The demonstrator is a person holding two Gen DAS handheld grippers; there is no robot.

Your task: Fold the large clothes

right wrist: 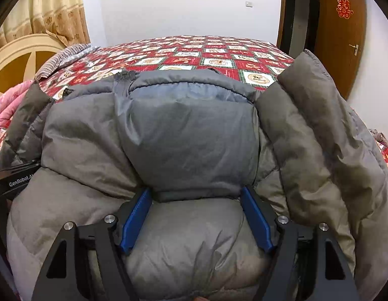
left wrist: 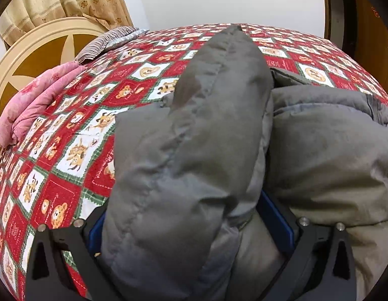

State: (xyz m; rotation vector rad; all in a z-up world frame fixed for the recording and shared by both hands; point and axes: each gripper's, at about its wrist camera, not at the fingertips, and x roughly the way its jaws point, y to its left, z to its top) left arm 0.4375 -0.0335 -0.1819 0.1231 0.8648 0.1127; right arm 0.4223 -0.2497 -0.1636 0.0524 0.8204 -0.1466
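A grey puffer jacket (right wrist: 188,135) lies bunched on a bed with a red patterned cover (right wrist: 219,52). My right gripper (right wrist: 196,215) has its blue pads (right wrist: 134,219) wide apart with a thick fold of the jacket bulging between them. In the left wrist view the jacket (left wrist: 327,150) fills the lower right, and one sleeve (left wrist: 191,138) stands up over my left gripper (left wrist: 194,230), whose blue pads (left wrist: 276,219) are mostly hidden by the padding between them. The left gripper's black body (right wrist: 10,181) shows at the left edge of the right wrist view.
A pink quilt (left wrist: 30,105) and a striped pillow (left wrist: 106,41) lie by the cream headboard (left wrist: 30,50) on the left. Curtains hang behind it. A white wall stands beyond the bed and a brown door (right wrist: 342,32) on the right.
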